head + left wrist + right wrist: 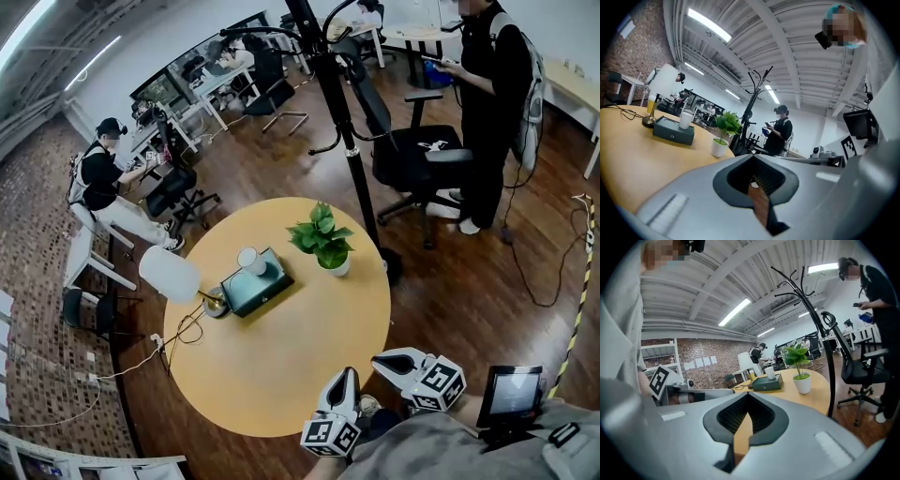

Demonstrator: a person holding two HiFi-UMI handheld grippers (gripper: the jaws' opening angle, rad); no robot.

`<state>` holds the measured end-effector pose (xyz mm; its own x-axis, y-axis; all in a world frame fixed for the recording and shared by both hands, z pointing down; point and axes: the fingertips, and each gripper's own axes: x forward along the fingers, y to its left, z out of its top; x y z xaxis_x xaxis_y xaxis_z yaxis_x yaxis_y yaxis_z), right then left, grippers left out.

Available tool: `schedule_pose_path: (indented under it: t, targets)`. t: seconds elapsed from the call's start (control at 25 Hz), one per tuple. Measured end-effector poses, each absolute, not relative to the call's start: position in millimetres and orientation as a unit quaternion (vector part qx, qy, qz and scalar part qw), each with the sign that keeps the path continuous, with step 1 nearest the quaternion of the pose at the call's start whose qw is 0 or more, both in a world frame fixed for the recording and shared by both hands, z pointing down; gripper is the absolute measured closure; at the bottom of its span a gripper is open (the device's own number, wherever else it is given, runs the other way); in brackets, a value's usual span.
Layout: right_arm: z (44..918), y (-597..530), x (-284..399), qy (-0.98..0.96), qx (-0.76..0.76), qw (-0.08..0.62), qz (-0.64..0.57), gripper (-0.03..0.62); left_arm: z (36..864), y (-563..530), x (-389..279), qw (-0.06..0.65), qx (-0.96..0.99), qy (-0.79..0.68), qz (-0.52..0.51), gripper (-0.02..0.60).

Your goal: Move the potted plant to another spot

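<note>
The potted plant (323, 239), green leaves in a small white pot, stands on the far right part of the round yellow table (281, 366). It also shows in the left gripper view (725, 124) and the right gripper view (798, 356), well ahead of both sets of jaws. My left gripper (348, 374) and right gripper (379, 360) hover side by side at the table's near right edge, a long way short of the plant. Both are shut with nothing between their jaws, seen too in the gripper views (752, 158) (747, 395).
A dark green box (258, 286) with a white cup (251, 260) on it sits left of the plant, beside a white-shaded lamp (169, 274) and its cable (183, 330). A black coat stand (342, 131), an office chair (412, 155) and a standing person (487, 112) are behind the table.
</note>
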<state>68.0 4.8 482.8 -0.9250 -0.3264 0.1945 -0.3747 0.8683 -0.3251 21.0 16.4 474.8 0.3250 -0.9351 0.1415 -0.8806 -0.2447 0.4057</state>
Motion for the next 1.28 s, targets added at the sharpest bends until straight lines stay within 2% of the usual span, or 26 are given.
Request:
schedule_pose_path:
  t: [0.28,0.64,1.28]
  targets:
    - [486,-40,23,-0.959,0.225,0.069,0.160,0.594,476,-32,-27,0.196,0.810,-0.548,-0.073,0.580]
    - [469,-88,5,-0.954,0.252,0.062,0.152,0.594,463,-78,-53,0.192,0.814,-0.544,-0.072,0.580]
    - [544,-204,12,-0.948,0.235,0.103,0.187,0.594,548,-197,-57,0.220,0.781,-0.584,-0.015,0.580]
